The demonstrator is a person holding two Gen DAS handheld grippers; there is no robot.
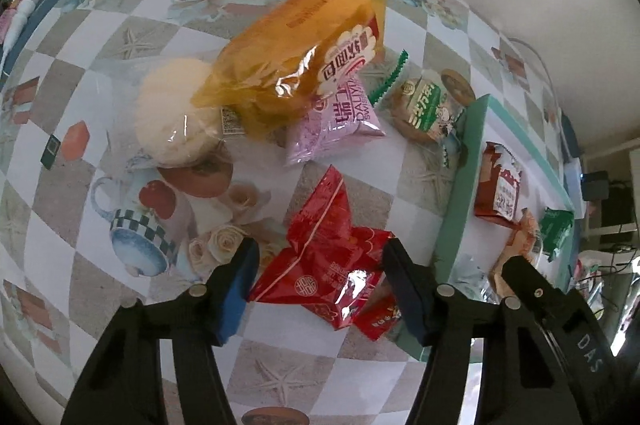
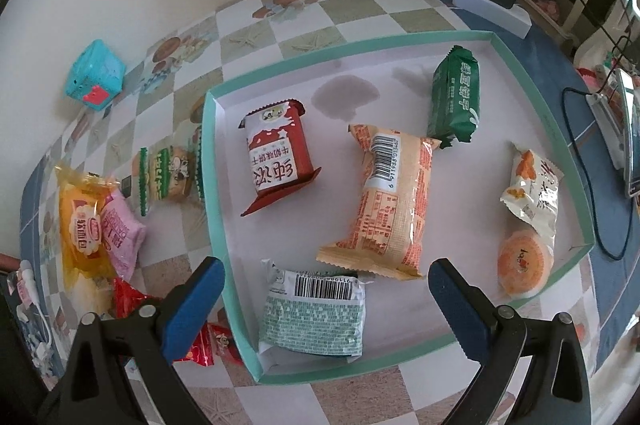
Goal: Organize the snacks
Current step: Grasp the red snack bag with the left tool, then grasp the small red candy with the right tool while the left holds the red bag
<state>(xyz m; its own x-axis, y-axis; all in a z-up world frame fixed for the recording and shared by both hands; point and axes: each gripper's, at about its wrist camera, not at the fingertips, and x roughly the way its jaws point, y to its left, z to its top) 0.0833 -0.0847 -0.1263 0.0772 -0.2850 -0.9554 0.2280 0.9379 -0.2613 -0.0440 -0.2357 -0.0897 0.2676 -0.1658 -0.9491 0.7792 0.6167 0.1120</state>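
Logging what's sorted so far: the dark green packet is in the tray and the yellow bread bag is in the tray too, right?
Not quite. The dark green packet is in the tray, but the yellow bread bag lies outside it on the tablecloth, left of the tray, as the right wrist view shows.

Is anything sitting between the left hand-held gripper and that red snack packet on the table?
Nothing visible blocks it. The red snack packet already lies between the pads of the left hand-held gripper, with no other snack on top. A smaller red packet lies beside it by the green tray wall.
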